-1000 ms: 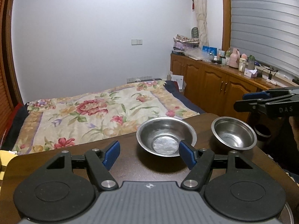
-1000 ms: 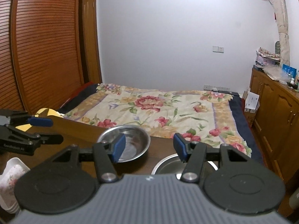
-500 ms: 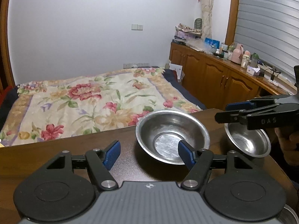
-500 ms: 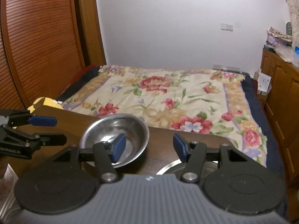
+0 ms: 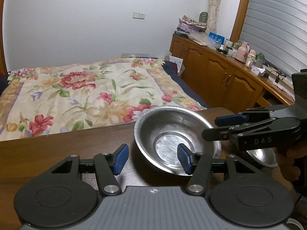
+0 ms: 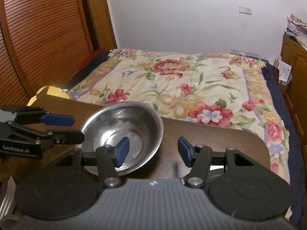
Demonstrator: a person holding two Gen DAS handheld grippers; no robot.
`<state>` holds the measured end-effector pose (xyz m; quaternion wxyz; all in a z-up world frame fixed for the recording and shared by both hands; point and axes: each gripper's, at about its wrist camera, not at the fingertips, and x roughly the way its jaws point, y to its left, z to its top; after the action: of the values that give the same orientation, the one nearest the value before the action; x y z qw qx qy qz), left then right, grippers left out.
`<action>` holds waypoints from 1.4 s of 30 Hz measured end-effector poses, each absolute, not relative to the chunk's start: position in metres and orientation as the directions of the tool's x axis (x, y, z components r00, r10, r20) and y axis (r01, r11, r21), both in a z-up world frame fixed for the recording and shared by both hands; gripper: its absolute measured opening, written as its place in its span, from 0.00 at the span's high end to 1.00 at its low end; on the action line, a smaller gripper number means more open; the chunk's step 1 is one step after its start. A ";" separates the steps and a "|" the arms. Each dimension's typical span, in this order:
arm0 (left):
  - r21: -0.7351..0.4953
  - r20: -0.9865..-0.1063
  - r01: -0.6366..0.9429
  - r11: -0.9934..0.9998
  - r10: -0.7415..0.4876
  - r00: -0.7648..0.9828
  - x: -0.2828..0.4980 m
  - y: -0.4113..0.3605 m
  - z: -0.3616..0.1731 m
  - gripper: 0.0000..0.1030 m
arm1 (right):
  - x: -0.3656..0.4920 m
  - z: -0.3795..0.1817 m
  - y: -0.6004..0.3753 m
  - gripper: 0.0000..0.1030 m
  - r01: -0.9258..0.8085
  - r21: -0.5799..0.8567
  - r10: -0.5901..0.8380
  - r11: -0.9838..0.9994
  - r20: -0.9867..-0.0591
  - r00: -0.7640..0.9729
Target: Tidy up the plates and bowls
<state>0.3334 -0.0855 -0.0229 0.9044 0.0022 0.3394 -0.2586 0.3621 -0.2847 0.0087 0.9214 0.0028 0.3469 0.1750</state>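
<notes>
A large steel bowl (image 5: 176, 134) sits on the dark wooden table (image 5: 76, 145); it also shows in the right wrist view (image 6: 122, 130). A smaller steel bowl (image 5: 262, 157) lies to its right, mostly hidden behind the right gripper. My left gripper (image 5: 152, 159) is open and empty, its right finger in front of the large bowl's near rim. My right gripper (image 6: 151, 151) is open and empty, its left finger over the large bowl's near side. Each gripper shows in the other's view, the right one (image 5: 249, 128) and the left one (image 6: 38, 132).
A bed with a floral cover (image 5: 86, 94) lies beyond the table's far edge. Wooden cabinets (image 5: 220, 76) with bottles on top stand at the right. A slatted wooden door (image 6: 42, 34) is at the left. Something white (image 6: 7, 197) sits at the lower left.
Both grippers have moved forward toward the large bowl, which now looks bigger in both views. The right gripper has moved left across the small bowl, covering most of it.
</notes>
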 end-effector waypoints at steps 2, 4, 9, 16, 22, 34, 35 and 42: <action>-0.183 -0.619 0.470 0.863 -0.473 0.628 0.335 -0.086 -0.024 0.45 | 0.363 0.007 -0.283 0.44 -0.322 0.130 0.326 0.938 -0.645 0.690; -0.188 -0.621 0.469 0.863 -0.475 0.623 0.337 -0.088 -0.025 0.45 | 0.364 0.007 -0.282 0.44 -0.325 0.122 0.323 0.938 -0.650 0.688; -0.212 -0.635 0.458 0.864 -0.477 0.607 0.342 -0.088 -0.031 0.48 | 0.368 0.003 -0.277 0.45 -0.331 0.122 0.324 0.936 -0.669 0.669; -0.228 -0.644 0.449 0.864 -0.480 0.596 0.344 -0.085 -0.034 0.52 | 0.371 0.000 -0.279 0.52 -0.312 0.159 0.334 0.937 -0.672 0.661; -0.245 -0.658 0.439 0.865 -0.481 0.580 0.347 -0.082 -0.039 0.58 | 0.374 -0.003 -0.281 0.57 -0.297 0.187 0.342 0.936 -0.676 0.653; -0.286 -0.663 0.426 0.858 -0.498 0.559 0.343 -0.081 -0.030 0.79 | 0.373 -0.003 -0.279 0.81 -0.299 0.193 0.347 0.935 -0.681 0.645; -0.279 -0.656 0.432 0.857 -0.499 0.567 0.339 -0.081 -0.025 0.79 | 0.371 -0.001 -0.278 0.81 -0.302 0.181 0.341 0.936 -0.679 0.650; -0.232 -0.617 0.461 0.856 -0.496 0.610 0.323 -0.082 -0.001 0.79 | 0.359 0.018 -0.278 0.81 -0.313 0.182 0.353 0.932 -0.646 0.677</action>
<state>0.3227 -0.0819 -0.0011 0.8970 -0.0249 0.3515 -0.2670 0.3586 -0.2781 0.0180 0.9153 0.0281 0.3583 0.1820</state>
